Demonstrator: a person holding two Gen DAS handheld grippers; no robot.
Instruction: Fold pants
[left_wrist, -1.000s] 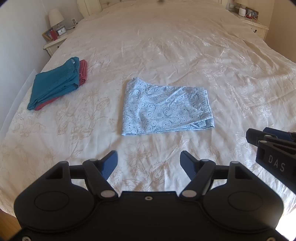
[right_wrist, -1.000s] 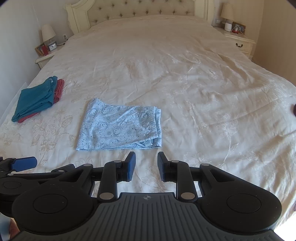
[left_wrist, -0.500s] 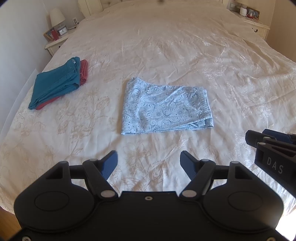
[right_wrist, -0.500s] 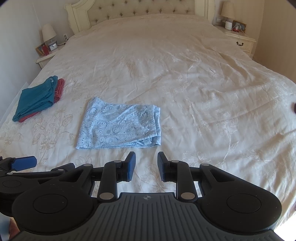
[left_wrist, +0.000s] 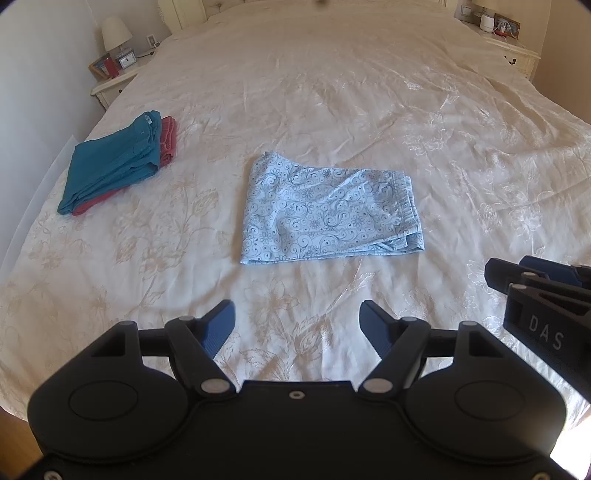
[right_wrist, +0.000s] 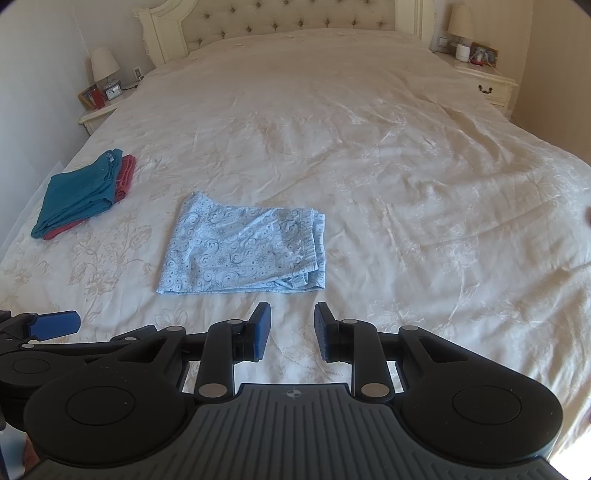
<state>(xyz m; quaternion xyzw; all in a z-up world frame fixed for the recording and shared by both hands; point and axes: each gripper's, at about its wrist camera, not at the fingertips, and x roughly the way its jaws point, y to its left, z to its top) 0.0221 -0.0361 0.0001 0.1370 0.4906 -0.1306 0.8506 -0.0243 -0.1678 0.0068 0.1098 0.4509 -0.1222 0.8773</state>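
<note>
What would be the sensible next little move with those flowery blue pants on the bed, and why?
Probably carry the light blue patterned pants over to the folded teal pants stacked on the red pants. They already lie folded in a neat rectangle on the bedspread, and both the left gripper and right gripper hover empty just short of them.

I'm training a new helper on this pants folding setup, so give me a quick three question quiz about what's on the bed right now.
1. True or false: the light blue patterned pants lie folded on the bedspread, held by neither gripper.
2. Which garment lies on top in the pile at the left? A) the teal garment B) the red garment
3. Fill in: the left gripper has its jaws spread ____ than the right gripper.

Key: 1 true; 2 A; 3 wider.
</note>
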